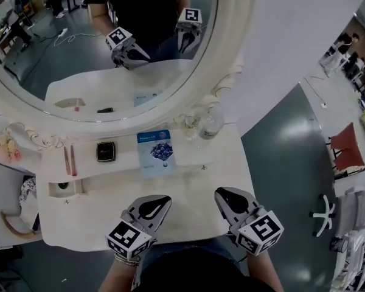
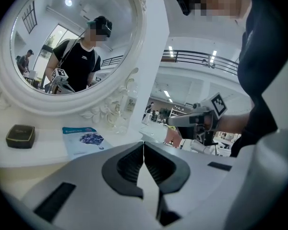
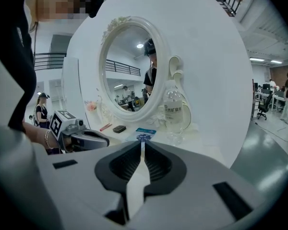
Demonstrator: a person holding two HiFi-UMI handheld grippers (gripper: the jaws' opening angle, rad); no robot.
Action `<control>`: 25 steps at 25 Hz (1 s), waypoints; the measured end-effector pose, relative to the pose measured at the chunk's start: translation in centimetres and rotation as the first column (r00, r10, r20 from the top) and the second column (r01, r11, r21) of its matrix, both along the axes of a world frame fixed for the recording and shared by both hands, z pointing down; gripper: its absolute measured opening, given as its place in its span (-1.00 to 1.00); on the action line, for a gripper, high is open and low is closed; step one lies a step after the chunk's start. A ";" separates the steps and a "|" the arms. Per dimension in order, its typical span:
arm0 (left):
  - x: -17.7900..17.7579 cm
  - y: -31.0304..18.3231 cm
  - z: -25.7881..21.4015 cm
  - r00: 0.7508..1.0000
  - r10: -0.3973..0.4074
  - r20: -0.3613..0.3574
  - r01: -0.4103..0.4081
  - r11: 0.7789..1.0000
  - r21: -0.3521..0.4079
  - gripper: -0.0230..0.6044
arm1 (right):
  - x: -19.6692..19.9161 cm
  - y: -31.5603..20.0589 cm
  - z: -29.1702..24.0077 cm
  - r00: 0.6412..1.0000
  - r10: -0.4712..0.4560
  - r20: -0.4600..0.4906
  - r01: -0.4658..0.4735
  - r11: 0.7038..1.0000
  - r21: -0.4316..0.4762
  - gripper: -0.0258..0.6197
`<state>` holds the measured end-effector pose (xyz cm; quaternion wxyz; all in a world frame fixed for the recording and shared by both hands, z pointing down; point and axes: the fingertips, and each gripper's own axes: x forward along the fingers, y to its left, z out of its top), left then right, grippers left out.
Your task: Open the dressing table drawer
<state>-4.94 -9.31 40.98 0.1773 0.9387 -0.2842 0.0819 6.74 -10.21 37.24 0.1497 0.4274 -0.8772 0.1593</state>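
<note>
The white dressing table (image 1: 188, 215) lies below me with its round mirror (image 1: 228, 38) at the back. My left gripper (image 1: 163, 199) hovers over the tabletop's near edge, shut and holding nothing. My right gripper (image 1: 221, 193) hovers beside it to the right, also shut and holding nothing. In each gripper view the jaws meet with nothing between them: left (image 2: 143, 145), right (image 3: 143, 145). A small knob (image 1: 203, 167) shows on the front of the raised back shelf. At the left a small box-like drawer (image 1: 62, 187) stands out from that shelf. My body hides the table's front face.
On the back shelf lie a blue packet (image 1: 155, 151), a black compact case (image 1: 106, 151) and pink sticks (image 1: 70, 160). A clear bottle (image 1: 210, 126) stands by the mirror frame, and pink flowers (image 1: 5, 149) sit at the far left. Grey floor lies to the right.
</note>
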 end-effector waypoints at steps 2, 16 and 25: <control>0.1 0.3 0.0 1.000 0.005 0.026 -0.005 1.000 0.019 -0.87 | 0.4 -0.2 0.4 1.000 -0.004 -0.019 0.004 1.000 -0.008 -0.85; 2.0 -0.3 1.1 0.994 -0.106 -0.003 0.106 0.994 -0.034 -0.87 | 1.2 -1.9 3.0 0.996 -0.089 -0.014 0.088 0.994 -0.072 -0.85; 3.1 -1.0 2.2 0.985 -0.169 0.018 0.170 0.984 -0.049 -0.87 | 1.6 -2.3 4.1 0.988 -0.154 -0.011 0.153 0.984 -0.089 -0.85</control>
